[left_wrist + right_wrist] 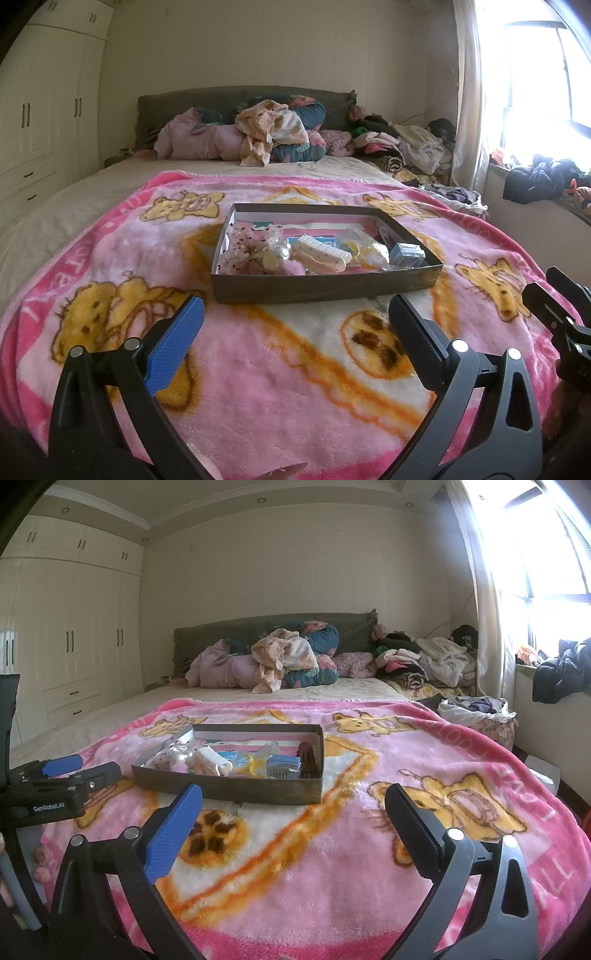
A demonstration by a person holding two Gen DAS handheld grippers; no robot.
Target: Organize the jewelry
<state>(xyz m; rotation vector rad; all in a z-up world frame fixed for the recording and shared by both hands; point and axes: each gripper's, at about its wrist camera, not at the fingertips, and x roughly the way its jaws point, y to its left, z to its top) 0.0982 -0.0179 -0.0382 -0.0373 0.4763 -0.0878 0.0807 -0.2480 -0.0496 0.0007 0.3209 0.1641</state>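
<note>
A shallow dark cardboard box (325, 286) lies on a pink bear-print blanket (277, 369) on the bed. It holds several small items: a polka-dot bow (242, 251), a white hair clip (321, 253), yellow pieces (365, 254) and a small blue box (408, 254). The box also shows in the right wrist view (229, 788). My left gripper (295, 325) is open and empty, just short of the box's near wall. My right gripper (293, 812) is open and empty, to the right of the box. The left gripper shows at the left edge of the right wrist view (81, 770).
Piled clothes and bedding (277, 129) lie at the headboard. More clothes (406, 147) heap at the bed's right side. A basket of laundry (480, 712) stands by the window sill. White wardrobes (74, 638) line the left wall.
</note>
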